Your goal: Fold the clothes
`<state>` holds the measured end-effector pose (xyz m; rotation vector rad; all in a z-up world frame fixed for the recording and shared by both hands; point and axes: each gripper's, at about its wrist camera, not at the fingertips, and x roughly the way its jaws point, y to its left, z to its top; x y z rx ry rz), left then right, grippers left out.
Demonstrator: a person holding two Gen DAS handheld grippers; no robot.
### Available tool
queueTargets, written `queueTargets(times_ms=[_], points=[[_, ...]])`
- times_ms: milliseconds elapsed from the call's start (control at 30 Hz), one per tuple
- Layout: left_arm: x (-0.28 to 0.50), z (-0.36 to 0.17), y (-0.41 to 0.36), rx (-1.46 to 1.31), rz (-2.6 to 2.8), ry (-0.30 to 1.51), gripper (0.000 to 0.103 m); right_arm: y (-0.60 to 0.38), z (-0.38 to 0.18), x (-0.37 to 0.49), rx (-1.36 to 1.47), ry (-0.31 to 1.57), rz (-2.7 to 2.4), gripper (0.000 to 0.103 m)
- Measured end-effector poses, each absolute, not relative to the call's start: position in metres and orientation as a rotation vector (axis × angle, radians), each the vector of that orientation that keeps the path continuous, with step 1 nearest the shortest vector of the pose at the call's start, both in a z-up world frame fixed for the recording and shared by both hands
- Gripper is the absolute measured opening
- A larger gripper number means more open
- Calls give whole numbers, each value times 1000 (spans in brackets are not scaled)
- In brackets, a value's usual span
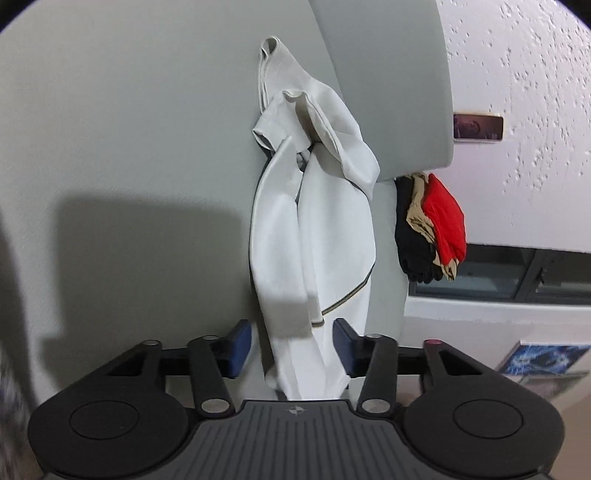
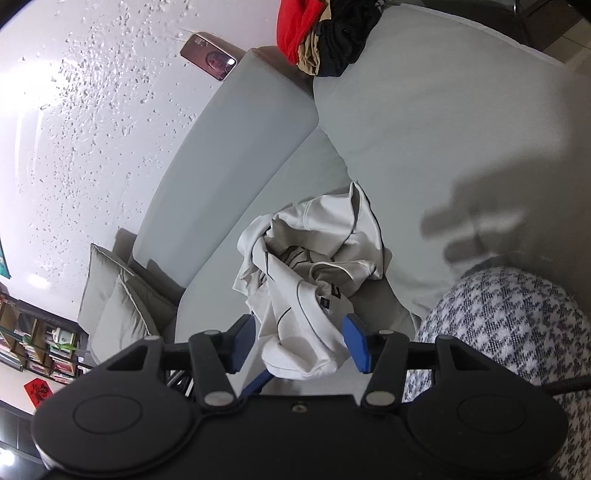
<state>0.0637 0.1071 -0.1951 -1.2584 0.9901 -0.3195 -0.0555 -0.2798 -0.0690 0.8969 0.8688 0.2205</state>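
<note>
A crumpled off-white garment with thin dark piping [image 1: 317, 236] lies on a light grey sofa seat [image 1: 129, 166]. In the left wrist view my left gripper [image 1: 291, 343] is open, its blue pads on either side of the garment's near end, and the cloth runs between them without being pinched. In the right wrist view the same garment [image 2: 314, 266] is bunched in a heap. My right gripper [image 2: 301, 343] is open with the garment's near fold lying between its blue pads.
A pile of folded red, tan and black clothes [image 1: 432, 225] sits at the sofa's far end, also in the right wrist view [image 2: 325, 33]. Backrest cushion [image 2: 229, 166], throw pillows [image 2: 122, 302], a houndstooth cushion [image 2: 509, 332], white textured wall [image 2: 74, 110], bookshelf [image 2: 37, 347].
</note>
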Motion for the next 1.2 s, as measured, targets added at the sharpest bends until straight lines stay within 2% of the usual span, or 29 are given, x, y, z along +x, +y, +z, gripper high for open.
queueTargets(times_ms=[33, 67, 200, 333, 367, 500, 700, 900, 1200], points=[[67, -198, 109, -1256, -328, 994, 32, -280, -70, -56, 895, 871, 218, 52], [70, -202, 112, -1263, -338, 996, 32, -279, -70, -56, 894, 872, 215, 53], [80, -213, 117, -1268, -380, 1005, 39, -278, -71, -58, 880, 874, 209, 53], [97, -215, 108, -1216, -427, 1033, 37, -276, -71, -57, 875, 882, 199, 53], [100, -216, 108, -1219, -420, 1037, 35, -275, -71, -57, 872, 883, 198, 53], [103, -218, 114, -1219, -352, 1016, 1, -274, -70, -60, 865, 884, 196, 53], [83, -164, 125, -918, -176, 891, 0, -274, -70, -60, 859, 887, 184, 53], [38, -103, 168, -741, -24, 703, 0, -266, -74, -51, 854, 900, 208, 53], [48, -128, 205, -599, 184, 807, 0, -257, -109, 1, 790, 931, 174, 54]])
